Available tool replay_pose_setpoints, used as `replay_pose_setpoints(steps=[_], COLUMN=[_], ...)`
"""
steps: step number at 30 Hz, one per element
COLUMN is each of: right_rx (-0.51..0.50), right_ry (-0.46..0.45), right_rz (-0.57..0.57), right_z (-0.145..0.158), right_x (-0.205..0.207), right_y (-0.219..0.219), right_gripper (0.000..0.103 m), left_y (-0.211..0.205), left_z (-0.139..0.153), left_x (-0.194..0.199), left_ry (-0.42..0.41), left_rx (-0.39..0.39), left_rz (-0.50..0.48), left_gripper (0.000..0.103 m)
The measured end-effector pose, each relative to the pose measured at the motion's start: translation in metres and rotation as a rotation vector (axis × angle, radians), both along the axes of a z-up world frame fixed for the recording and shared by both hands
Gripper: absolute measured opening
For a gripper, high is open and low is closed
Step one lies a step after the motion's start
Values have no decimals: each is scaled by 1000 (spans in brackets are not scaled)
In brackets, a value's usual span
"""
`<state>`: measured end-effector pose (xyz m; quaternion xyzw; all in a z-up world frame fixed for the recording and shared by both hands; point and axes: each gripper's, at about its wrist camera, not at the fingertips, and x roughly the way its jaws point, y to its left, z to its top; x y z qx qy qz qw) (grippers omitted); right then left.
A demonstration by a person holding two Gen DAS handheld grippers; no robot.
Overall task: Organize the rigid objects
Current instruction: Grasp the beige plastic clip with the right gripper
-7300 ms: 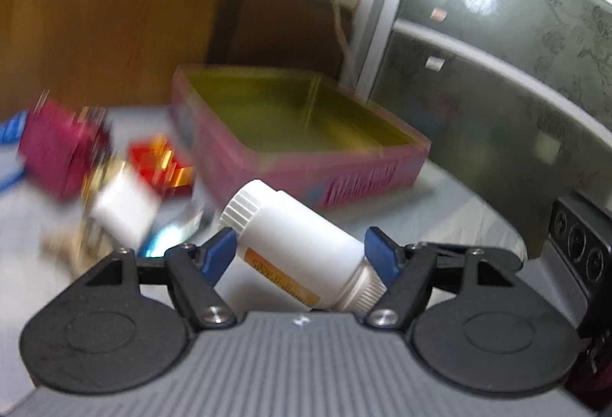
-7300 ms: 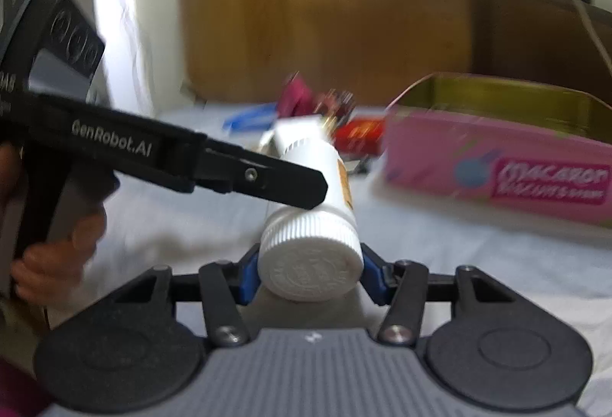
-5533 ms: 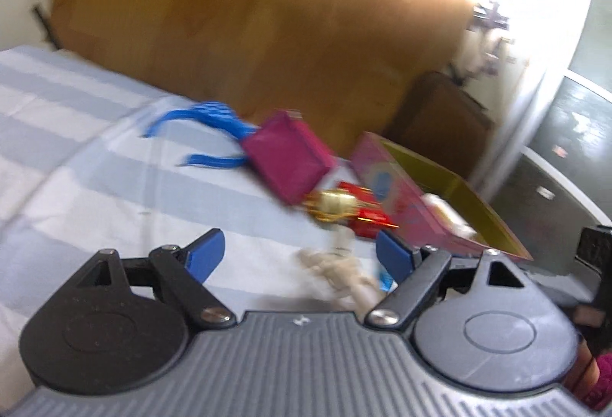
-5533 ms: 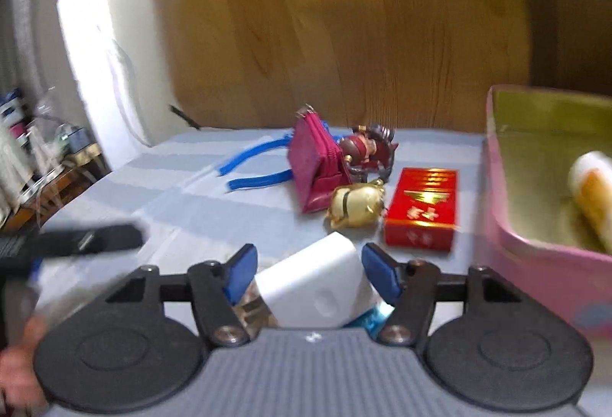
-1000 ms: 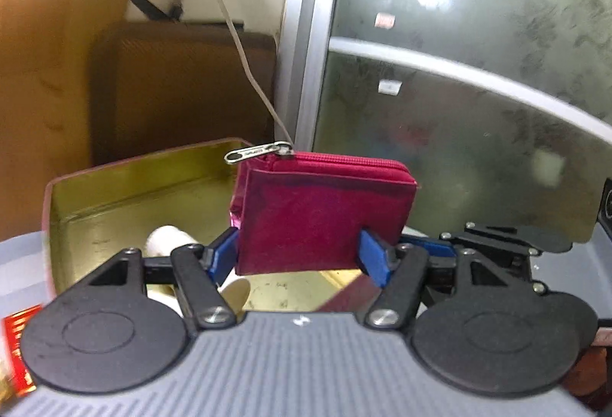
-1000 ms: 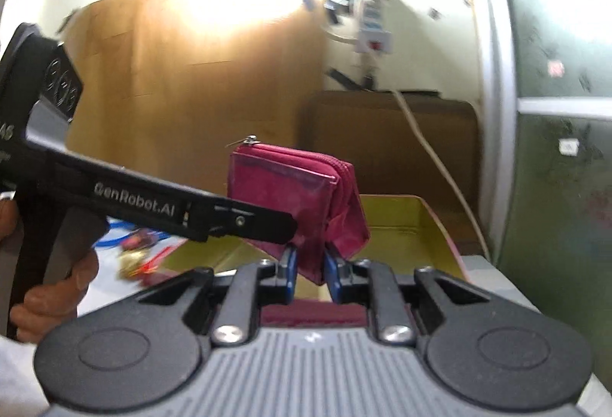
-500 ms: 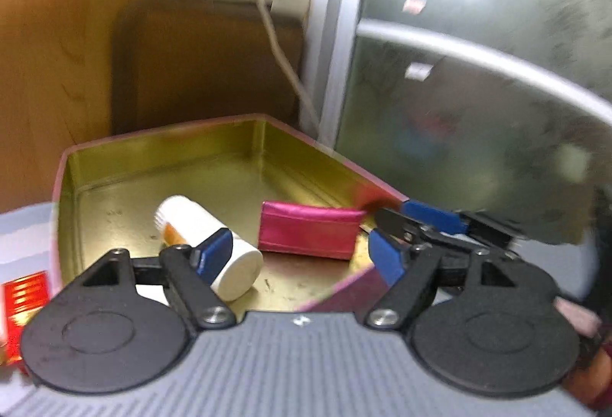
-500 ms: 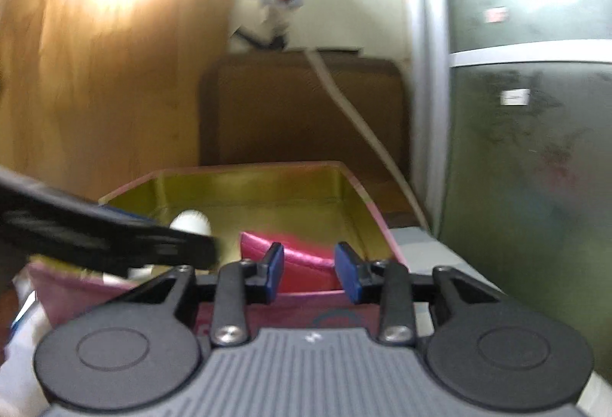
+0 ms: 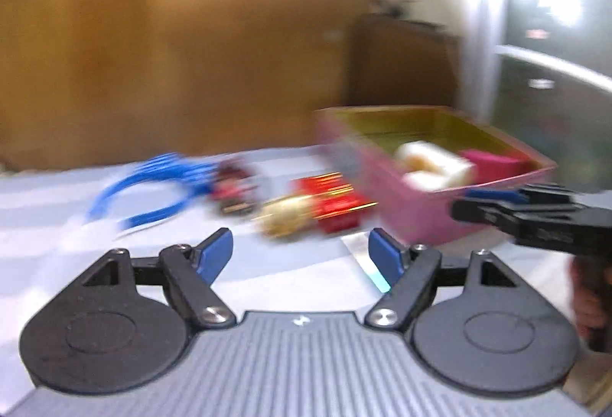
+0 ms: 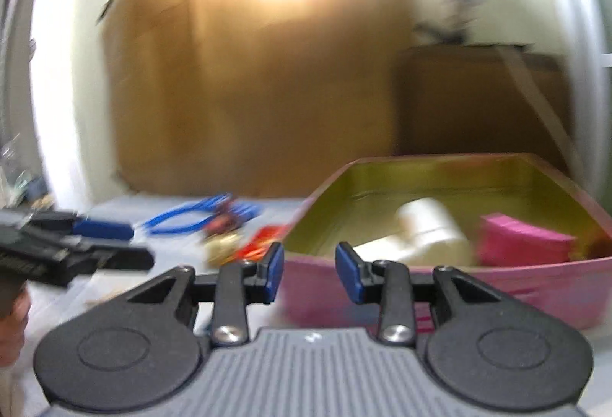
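Both grippers are empty: the left gripper (image 9: 301,252) gapes wide above the striped cloth (image 9: 57,195), the right gripper (image 10: 309,272) is partly open before the pink tin (image 10: 535,275). Inside the tin lie a white bottle (image 10: 432,226) and a magenta wallet (image 10: 524,239). Farther left on the cloth sit a gold figurine (image 9: 285,216), a red box (image 9: 336,203) and a blue cable (image 9: 153,184), all blurred.

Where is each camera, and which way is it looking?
Left wrist: sits on the left gripper, open, facing the table with the blue cable, red box and pink tin; the right gripper shows at right.
Right wrist: sits on the right gripper, open, facing the pink tin; the left gripper shows at left.
Both show the tin, white bottle and magenta wallet.
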<state>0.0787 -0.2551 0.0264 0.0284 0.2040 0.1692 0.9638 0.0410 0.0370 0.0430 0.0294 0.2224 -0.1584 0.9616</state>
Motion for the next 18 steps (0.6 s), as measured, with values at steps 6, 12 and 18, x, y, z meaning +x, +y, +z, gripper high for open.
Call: replay_pose_setpoints(steps=[6, 12, 18], right_rx=[54, -9, -110], right_ry=[131, 146, 188], right_rz=[123, 225, 308], right_z=[-19, -25, -39], right_x=[11, 8, 25], right_y=[55, 100, 142], right_gripper=[35, 40, 57], left_y=[52, 85, 79], left_z=[-12, -26, -44], left_x=[8, 8, 10], left_ry=[100, 203, 293], left_rx=[-99, -328, -410], left_rz=[108, 96, 49], left_gripper=[80, 78, 76])
